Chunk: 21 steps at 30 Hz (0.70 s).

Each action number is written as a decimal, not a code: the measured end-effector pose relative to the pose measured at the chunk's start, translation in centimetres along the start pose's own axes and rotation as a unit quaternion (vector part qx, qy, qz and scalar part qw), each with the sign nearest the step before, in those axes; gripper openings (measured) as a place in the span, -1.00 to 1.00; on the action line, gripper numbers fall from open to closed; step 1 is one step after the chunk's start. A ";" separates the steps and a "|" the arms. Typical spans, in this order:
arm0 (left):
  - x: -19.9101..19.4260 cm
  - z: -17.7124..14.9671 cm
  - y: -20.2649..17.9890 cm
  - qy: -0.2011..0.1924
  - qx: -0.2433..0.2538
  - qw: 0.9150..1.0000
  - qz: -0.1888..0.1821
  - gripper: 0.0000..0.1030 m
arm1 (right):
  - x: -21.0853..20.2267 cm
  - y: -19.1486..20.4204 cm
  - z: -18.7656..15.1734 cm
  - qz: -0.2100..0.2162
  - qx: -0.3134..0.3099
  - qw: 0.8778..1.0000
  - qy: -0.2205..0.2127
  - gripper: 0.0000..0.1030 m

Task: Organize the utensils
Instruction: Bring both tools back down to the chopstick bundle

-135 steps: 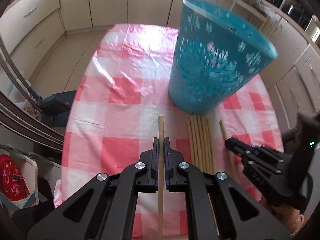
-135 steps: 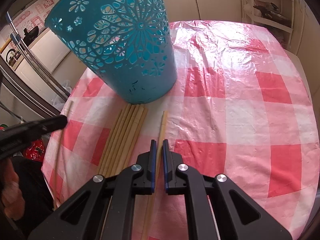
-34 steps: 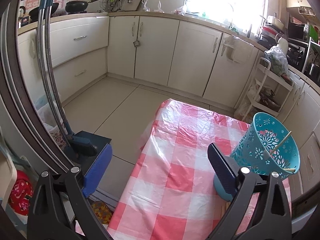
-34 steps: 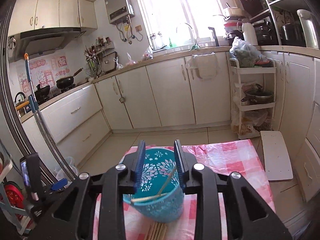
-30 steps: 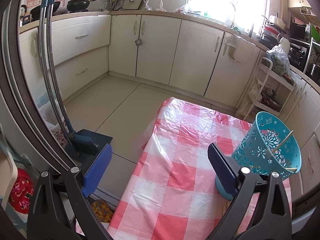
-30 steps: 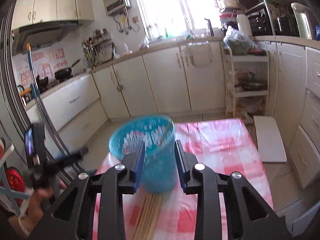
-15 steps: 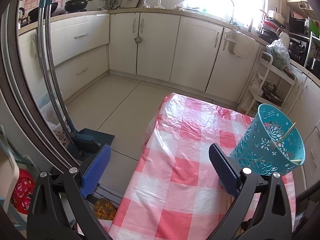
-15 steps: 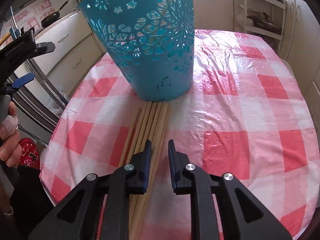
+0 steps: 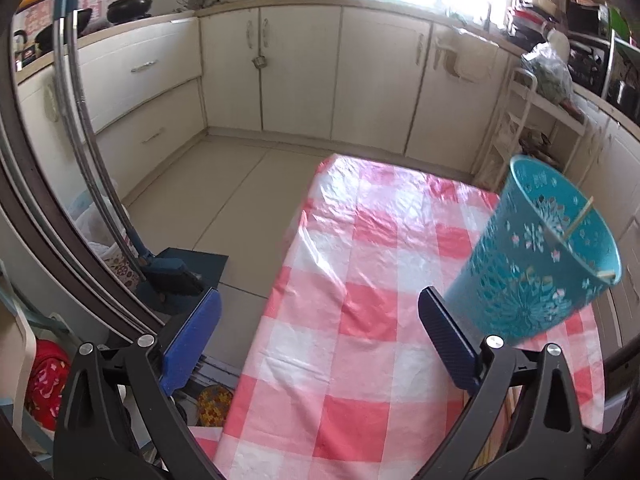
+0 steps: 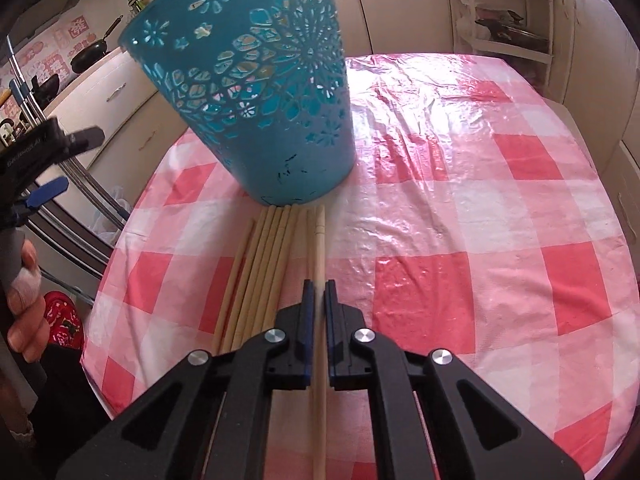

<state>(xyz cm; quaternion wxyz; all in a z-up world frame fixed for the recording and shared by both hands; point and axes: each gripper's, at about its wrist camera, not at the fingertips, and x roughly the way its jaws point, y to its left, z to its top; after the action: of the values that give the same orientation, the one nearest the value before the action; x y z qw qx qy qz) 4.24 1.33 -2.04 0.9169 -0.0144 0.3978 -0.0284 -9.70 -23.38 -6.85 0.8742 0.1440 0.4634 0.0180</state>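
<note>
Wooden chopstick pinched by right tool, left tool spread wide, basket rim cropped

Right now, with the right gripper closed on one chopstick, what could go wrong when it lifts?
1. The right gripper has just closed on a chopstick touching the row of chopsticks; lifting may drag a neighbour along.
2. It grips near mid-length, so the stick may pivot in the jaws.
3. The basket stands at the stick's tip; a forward swing could knock it. The left gripper is open and away from the basket.
</note>
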 end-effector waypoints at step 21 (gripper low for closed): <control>4.5 -7.8 -8.9 0.138 0.127 0.981 -0.041 0.84 | -0.3 -1.4 -0.2 -0.004 -0.006 1.000 -0.005 -0.88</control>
<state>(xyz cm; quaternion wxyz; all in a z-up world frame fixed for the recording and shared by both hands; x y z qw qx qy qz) 1.26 -7.90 -10.22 0.8454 0.0903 0.5129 -0.1186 -10.24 -24.73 -7.10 0.8773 0.1372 0.4597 0.0161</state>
